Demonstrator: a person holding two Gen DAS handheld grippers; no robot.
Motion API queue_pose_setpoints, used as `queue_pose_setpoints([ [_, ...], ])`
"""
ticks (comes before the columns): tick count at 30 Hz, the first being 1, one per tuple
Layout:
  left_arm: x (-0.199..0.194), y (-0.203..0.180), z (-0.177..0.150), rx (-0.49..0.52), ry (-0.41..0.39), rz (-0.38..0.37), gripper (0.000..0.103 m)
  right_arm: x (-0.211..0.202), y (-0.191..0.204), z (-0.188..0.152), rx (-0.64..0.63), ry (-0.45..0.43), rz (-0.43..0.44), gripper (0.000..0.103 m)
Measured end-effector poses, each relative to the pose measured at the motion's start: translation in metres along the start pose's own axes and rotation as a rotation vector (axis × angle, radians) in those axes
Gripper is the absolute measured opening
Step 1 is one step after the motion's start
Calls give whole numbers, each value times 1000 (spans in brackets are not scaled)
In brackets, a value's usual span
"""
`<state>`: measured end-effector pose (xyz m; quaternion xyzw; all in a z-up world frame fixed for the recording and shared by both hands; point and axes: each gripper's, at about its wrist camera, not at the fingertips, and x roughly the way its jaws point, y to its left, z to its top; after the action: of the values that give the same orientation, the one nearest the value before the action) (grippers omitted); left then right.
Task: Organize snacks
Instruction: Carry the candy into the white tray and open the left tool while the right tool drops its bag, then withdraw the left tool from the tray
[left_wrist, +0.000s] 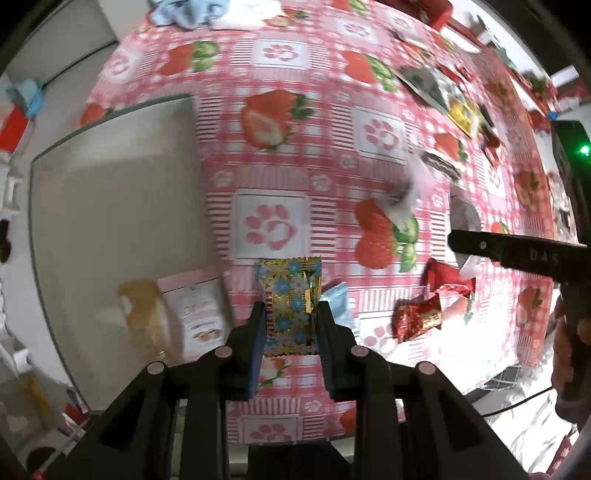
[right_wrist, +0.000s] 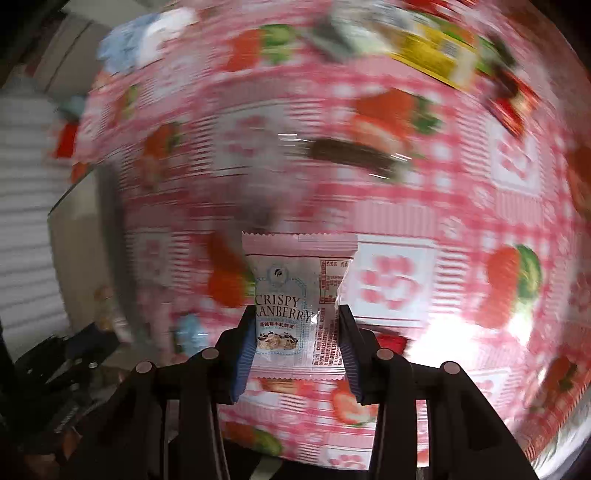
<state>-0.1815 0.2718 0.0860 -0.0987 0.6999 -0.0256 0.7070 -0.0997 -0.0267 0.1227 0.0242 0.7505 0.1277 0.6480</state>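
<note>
So the strawberry tablecloth has a grey tray at its left edge, and the left gripper is nearer it, clamped tight on a gold floral candy standing upright. The right gripper pinches a cranberry crisp packet, also upright, tray off to its left

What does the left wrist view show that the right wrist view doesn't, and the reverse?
Left wrist only: the left gripper shut on a gold floral packet, red wrappers, and a grey tray holding a pink packet.
Right wrist only: the right gripper clamping a cranberry packet.
Both: the strawberry tablecloth.
</note>
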Motion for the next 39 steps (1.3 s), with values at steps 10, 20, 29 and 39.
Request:
queue_pose_setpoints([
  [10, -14, 71, -23, -132, -23, 23, 29, 41, 95, 15, -229, 44, 70, 43],
  [20, -5, 122, -46, -213, 8, 40, 29, 86, 173, 17, -356, 107, 106, 43],
  [29, 12, 134, -49, -189, 47, 39, 31, 118, 208, 11, -380, 161, 92, 44],
  [39, 18, 135, -47, -179, 57, 55, 74, 121, 200, 19, -343, 160, 74, 53],
])
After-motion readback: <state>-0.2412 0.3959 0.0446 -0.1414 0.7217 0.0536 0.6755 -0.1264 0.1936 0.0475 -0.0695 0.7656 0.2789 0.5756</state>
